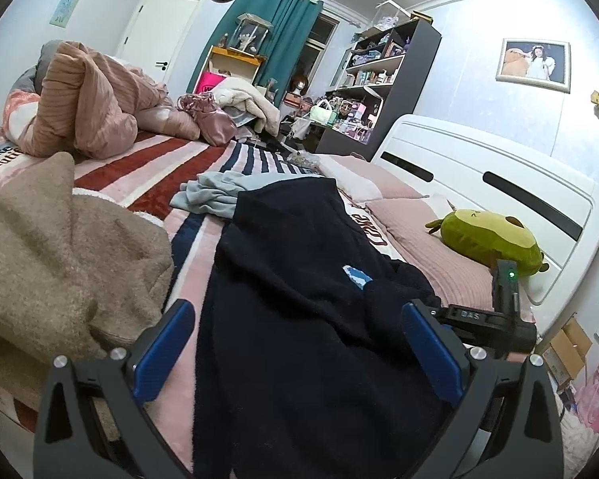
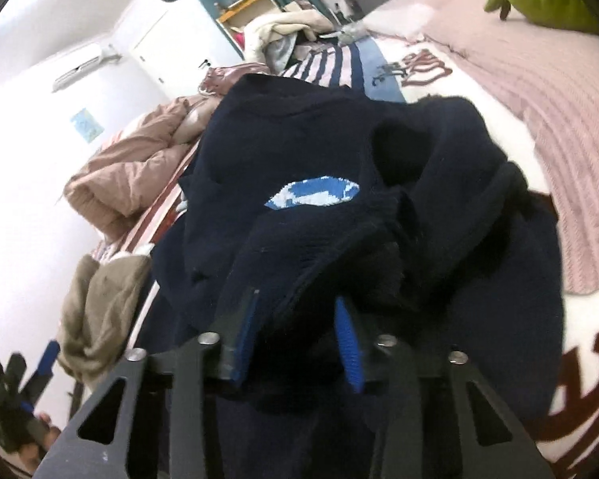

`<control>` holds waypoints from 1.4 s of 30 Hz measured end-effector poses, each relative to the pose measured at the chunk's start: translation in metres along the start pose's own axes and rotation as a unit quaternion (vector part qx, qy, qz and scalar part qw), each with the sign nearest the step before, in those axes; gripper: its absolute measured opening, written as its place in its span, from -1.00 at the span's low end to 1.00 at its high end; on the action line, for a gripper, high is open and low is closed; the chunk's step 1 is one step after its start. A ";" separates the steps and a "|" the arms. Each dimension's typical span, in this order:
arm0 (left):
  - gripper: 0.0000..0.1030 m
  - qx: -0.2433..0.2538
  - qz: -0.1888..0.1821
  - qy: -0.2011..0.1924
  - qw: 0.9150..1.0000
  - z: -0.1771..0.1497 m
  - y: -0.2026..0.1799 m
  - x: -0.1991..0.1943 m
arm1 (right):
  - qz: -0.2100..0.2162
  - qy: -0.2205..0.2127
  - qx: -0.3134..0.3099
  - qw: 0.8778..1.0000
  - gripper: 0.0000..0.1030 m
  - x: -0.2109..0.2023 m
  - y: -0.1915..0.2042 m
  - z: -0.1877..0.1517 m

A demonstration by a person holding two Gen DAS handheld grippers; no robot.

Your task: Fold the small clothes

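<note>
A dark navy knitted sweater (image 1: 299,287) with a small blue and white motif (image 1: 355,275) lies spread on the bed. My left gripper (image 1: 295,343) is open, its blue pads either side of the sweater's near part, holding nothing. My right gripper (image 2: 299,331) is shut on a bunched fold of the navy sweater (image 2: 339,183) and lifts it off the bed. The right gripper also shows at the right of the left wrist view (image 1: 479,315), at the sweater's edge.
A tan fleece garment (image 1: 60,247) lies left of the sweater. A light blue garment (image 1: 211,195) lies beyond it. A pink quilt (image 1: 96,99) is heaped at the far left. A green plush toy (image 1: 487,235) rests on pink pillows by the white headboard (image 1: 499,175).
</note>
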State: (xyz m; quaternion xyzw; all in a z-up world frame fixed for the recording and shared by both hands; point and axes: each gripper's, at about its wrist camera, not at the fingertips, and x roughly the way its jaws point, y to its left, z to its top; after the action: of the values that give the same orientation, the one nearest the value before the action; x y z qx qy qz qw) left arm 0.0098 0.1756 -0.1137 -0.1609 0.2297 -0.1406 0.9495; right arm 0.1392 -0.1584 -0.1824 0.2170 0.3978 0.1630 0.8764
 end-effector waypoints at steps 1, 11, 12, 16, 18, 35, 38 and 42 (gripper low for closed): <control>0.98 0.000 0.002 0.000 1.000 0.000 0.001 0.000 | -0.011 0.001 -0.001 1.000 -0.72 0.002 0.000 0.001; 0.98 -0.011 0.000 -0.004 1.000 0.000 0.008 -0.001 | 0.024 -0.039 -0.105 0.993 -0.91 -0.004 0.047 -0.002; 0.98 -0.011 0.001 -0.005 1.000 0.000 0.008 -0.001 | 0.039 -0.038 -0.118 0.992 -0.91 -0.004 0.056 -0.003; 0.98 -0.014 0.004 -0.004 1.000 0.000 0.010 0.000 | 0.128 0.006 -0.168 0.977 -0.91 0.009 0.094 -0.016; 0.98 -0.014 0.005 -0.002 1.000 0.000 0.011 0.001 | 0.149 0.035 -0.204 0.967 -0.91 0.021 0.112 -0.034; 0.98 -0.001 0.005 0.048 0.999 -0.007 0.005 0.023 | 0.156 0.091 -0.171 0.969 -0.07 -0.032 0.065 -0.041; 0.98 0.005 0.010 0.078 0.997 -0.009 0.004 0.038 | 0.100 0.069 -0.146 0.982 0.11 -0.064 0.022 -0.023; 0.98 -0.010 -0.004 0.113 0.994 -0.015 0.009 0.054 | 0.046 0.068 -0.087 0.993 0.39 -0.086 -0.041 -0.012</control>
State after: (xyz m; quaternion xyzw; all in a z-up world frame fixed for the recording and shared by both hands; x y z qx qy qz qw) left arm 0.0509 0.1614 -0.1504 -0.1542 0.3364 -0.1591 0.9153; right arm 0.0801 -0.2298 -0.1563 0.1464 0.4306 0.2518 0.8543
